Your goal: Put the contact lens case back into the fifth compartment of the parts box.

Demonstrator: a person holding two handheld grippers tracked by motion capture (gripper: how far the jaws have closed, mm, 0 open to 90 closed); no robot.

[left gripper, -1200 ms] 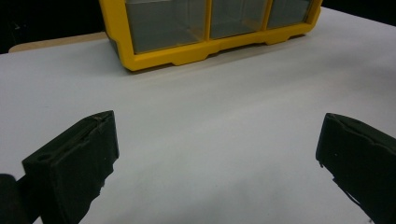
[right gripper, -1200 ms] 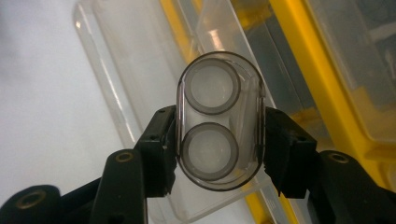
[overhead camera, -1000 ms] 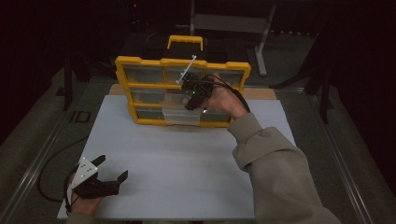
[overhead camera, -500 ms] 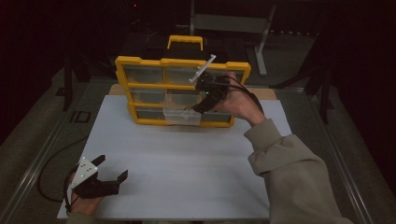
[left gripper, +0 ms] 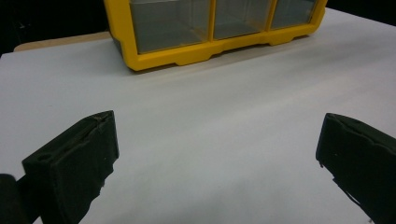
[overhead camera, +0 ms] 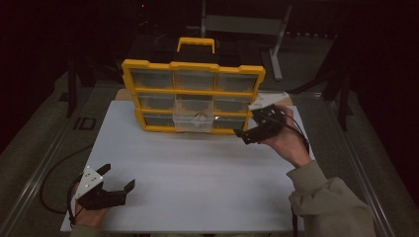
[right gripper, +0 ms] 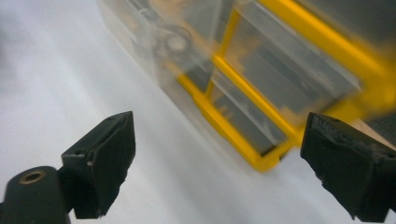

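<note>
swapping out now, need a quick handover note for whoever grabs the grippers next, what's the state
Right gripper: open, nothing between the jaws, which have just been opening; it sits beside the lower right corner of the yellow drawer cabinet.
Left gripper: open, holding nothing, resting on the white table near its front left corner.
Drawer: the clear one in the cabinet's bottom middle slot is pulled partway out; the other drawers look shut.
Done: that drawer is open and let go.
Left: probably putting something in or taking something out, then pushing it back; I cannot tell what is inside.
</note>
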